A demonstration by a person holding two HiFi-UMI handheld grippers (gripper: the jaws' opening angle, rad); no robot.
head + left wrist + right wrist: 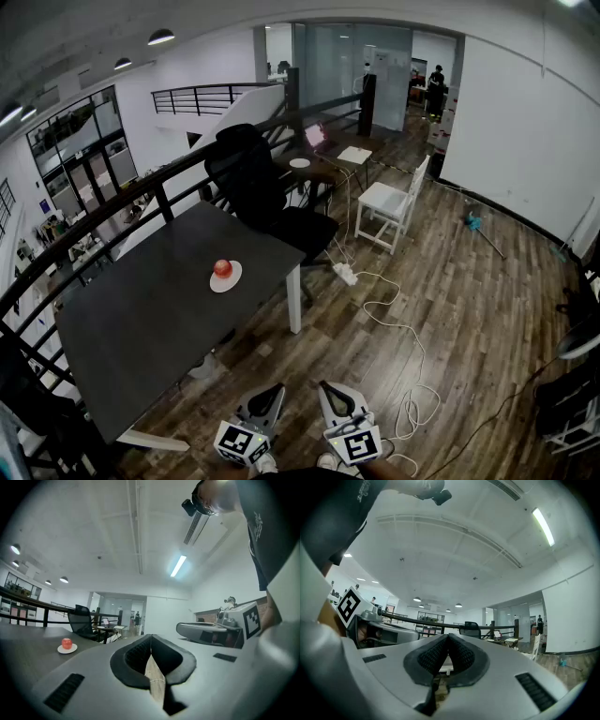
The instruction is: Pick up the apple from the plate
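Head view: apple (222,267) untouched on plate (235,278) at eleven o'clock, well apart from left hand-held gripper (274,388) and right hand-held gripper (331,387), both closed empty; whole pickup left.

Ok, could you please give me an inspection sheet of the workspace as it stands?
Surface: dark table, holding only the white plate.
Job's things: red apple sits on the white plate, untouched.
Clutter: nothing seen.
Tools: left tool and right tool both shut, empty, short of the table.
Cables: white cable and power strip on the floor.
Surroundings: black office chair, white chair, railing.
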